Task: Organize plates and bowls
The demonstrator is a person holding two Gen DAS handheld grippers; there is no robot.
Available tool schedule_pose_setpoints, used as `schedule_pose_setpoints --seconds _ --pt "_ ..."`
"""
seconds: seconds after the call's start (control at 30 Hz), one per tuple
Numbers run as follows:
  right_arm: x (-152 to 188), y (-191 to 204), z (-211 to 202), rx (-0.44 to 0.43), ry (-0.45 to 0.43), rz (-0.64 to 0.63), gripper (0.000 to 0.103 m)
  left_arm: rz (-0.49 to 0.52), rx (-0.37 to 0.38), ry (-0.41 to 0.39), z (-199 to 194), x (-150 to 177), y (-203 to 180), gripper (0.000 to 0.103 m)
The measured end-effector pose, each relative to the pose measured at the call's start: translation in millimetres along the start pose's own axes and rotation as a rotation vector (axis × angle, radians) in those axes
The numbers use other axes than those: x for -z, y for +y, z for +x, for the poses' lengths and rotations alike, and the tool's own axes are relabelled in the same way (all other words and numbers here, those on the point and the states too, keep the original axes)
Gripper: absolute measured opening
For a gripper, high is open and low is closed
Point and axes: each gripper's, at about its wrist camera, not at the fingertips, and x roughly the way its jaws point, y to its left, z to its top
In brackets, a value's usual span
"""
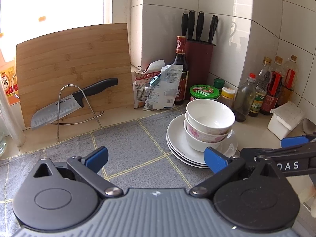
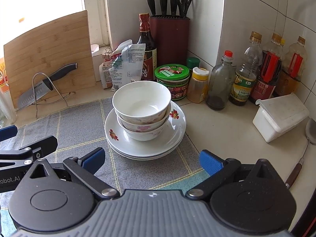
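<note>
countertop (image 2: 227, 130) of pale stone runs to a tiled corner, with a grey checked cloth (image 2: 79, 122) spread over its left part. bamboo cutting board (image 1: 73, 67) leans upright at the window, and a supor knife (image 1: 65, 106) rests tilted against it in a wire rack (image 1: 79, 106). dark red knife block (image 2: 169, 39) stands in the corner, a soy sauce bottle (image 2: 146, 49) just beside it and clipped paper packets (image 2: 122, 67) in front. oil and sauce bottles (image 2: 256, 71) line the right wall, near a white lidded box (image 2: 280, 114).

stacked plates (image 2: 146, 146) sit on the cloth's right edge, and three nested bowls (image 2: 142, 106) stand upright on the top plate, toward its back.

left gripper (image 1: 156, 158) hovers low over the cloth with its blue pads spread wide, holding nothing; its right pad is just in front of the plates. right gripper (image 2: 152, 160) is likewise spread and empty, with the plate stack ahead, between its pads.
</note>
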Motion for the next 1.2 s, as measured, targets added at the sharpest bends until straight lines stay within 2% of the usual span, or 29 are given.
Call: schedule_pose_setpoints --seconds 1.2 --pt "-3.0 1.3 -1.9 0.006 -0.003 -0.001 0.103 -0.011 -0.003 0.000 -1.3 -2.1 1.7 0.102"
